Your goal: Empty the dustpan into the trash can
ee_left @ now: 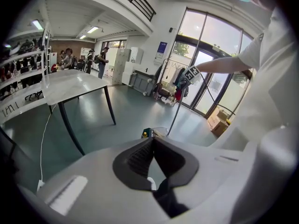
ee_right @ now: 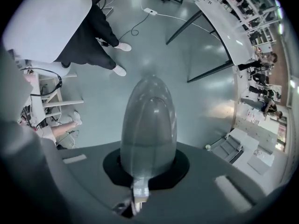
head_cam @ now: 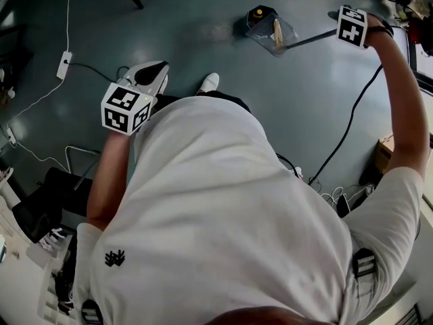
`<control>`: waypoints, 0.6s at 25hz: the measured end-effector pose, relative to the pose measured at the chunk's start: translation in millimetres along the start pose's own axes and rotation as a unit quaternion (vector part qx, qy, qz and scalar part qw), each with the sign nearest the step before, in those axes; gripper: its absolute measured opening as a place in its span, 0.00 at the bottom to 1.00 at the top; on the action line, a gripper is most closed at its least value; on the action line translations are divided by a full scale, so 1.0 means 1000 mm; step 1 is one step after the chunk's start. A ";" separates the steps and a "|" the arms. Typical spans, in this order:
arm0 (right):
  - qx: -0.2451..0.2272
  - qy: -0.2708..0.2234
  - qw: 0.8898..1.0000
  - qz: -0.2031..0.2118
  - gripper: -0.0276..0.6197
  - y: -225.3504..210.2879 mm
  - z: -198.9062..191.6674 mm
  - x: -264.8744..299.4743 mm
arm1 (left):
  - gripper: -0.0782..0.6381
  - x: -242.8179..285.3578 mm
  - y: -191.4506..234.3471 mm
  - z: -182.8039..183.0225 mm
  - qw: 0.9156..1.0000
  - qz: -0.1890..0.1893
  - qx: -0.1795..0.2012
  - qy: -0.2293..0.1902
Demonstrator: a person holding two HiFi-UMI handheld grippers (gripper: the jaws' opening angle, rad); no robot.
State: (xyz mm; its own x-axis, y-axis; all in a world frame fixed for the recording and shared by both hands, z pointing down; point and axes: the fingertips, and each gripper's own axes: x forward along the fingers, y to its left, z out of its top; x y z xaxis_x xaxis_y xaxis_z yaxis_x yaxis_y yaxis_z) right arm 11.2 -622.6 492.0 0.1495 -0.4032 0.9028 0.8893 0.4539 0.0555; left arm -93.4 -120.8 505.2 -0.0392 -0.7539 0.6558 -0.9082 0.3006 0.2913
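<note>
The dustpan (head_cam: 269, 31) rests on the grey-green floor at the top of the head view, with a tan scrap (head_cam: 277, 32) lying in it. Its long thin handle (head_cam: 311, 39) slants up to my right gripper (head_cam: 342, 20). In the right gripper view the jaws are shut on the handle's rounded grey top (ee_right: 148, 120). A small dark container with a yellow spot on top (head_cam: 256, 13) stands against the pan's far side; I cannot tell if it is the trash can. My left gripper (head_cam: 152, 73) hangs shut and holds nothing, near my white shoe (head_cam: 210, 82). The left gripper view shows the dustpan (ee_left: 160, 131) ahead of it.
A white power strip (head_cam: 64, 63) and thin cords lie on the floor at left. A black cable (head_cam: 348, 124) runs down the right side toward a cardboard box (head_cam: 385, 151). A white table on dark legs (ee_left: 70, 85) stands left of the dustpan. Several people stand far back.
</note>
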 end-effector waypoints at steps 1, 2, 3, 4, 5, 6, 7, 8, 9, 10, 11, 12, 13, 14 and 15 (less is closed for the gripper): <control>-0.012 0.005 1.000 0.004 0.04 -0.005 0.003 -0.002 | 0.19 0.000 0.002 -0.001 1.000 0.001 -0.002 0.000; -0.023 0.011 1.000 0.007 0.04 -0.009 0.006 -0.004 | 0.19 0.001 0.003 -0.002 1.000 0.002 -0.005 -0.001; -0.033 0.017 0.999 0.009 0.04 -0.013 0.010 -0.005 | 0.19 0.001 0.005 -0.002 1.000 0.003 -0.007 -0.002; -0.043 0.022 0.999 0.011 0.04 -0.017 0.013 -0.006 | 0.19 0.000 0.006 -0.003 1.000 0.005 -0.010 -0.003; -0.053 0.027 0.998 0.013 0.04 -0.020 0.017 -0.008 | 0.19 -0.001 0.006 -0.005 1.000 0.006 -0.013 -0.005; -0.062 0.032 0.997 0.014 0.04 -0.023 0.021 -0.011 | 0.19 -0.001 0.007 -0.006 1.000 0.007 -0.017 -0.006; -0.071 0.036 0.997 0.014 0.04 -0.028 0.025 -0.015 | 0.19 -0.001 0.008 -0.007 1.000 0.008 -0.020 -0.008; -0.079 0.041 0.996 0.017 0.04 -0.032 0.029 -0.019 | 0.19 -0.002 0.009 -0.009 1.000 0.010 -0.023 -0.009; -0.085 0.047 0.995 0.027 0.04 -0.033 0.032 -0.021 | 0.19 -0.002 0.011 -0.011 1.000 0.012 -0.026 -0.010; -0.091 0.055 0.994 0.037 0.04 -0.034 0.034 -0.022 | 0.19 -0.003 0.012 -0.013 0.999 0.015 -0.028 -0.011; -0.101 0.061 0.992 0.040 0.04 -0.037 0.038 -0.024 | 0.19 -0.005 0.014 -0.014 0.999 0.018 -0.032 -0.013; -0.113 0.067 0.991 0.037 0.04 -0.042 0.044 -0.027 | 0.19 -0.008 0.016 -0.017 0.999 0.022 -0.037 -0.016; -0.126 0.075 0.989 0.034 0.04 -0.046 0.049 -0.028 | 0.19 -0.011 0.019 -0.019 0.999 0.026 -0.042 -0.018; -0.138 0.084 0.986 0.037 0.04 -0.047 0.053 -0.028 | 0.19 -0.015 0.022 -0.022 0.998 0.031 -0.047 -0.021; -0.148 0.095 0.983 0.043 0.04 -0.047 0.056 -0.026 | 0.19 -0.018 0.025 -0.024 0.998 0.036 -0.052 -0.023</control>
State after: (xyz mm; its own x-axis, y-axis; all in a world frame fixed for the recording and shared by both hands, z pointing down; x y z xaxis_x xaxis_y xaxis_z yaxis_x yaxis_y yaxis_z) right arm -59.0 -588.8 489.8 0.2823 -0.5274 0.8013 0.9526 0.2526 -0.1694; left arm -105.4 -85.8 517.5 -0.1234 -0.7536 0.6457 -0.8541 0.4119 0.3175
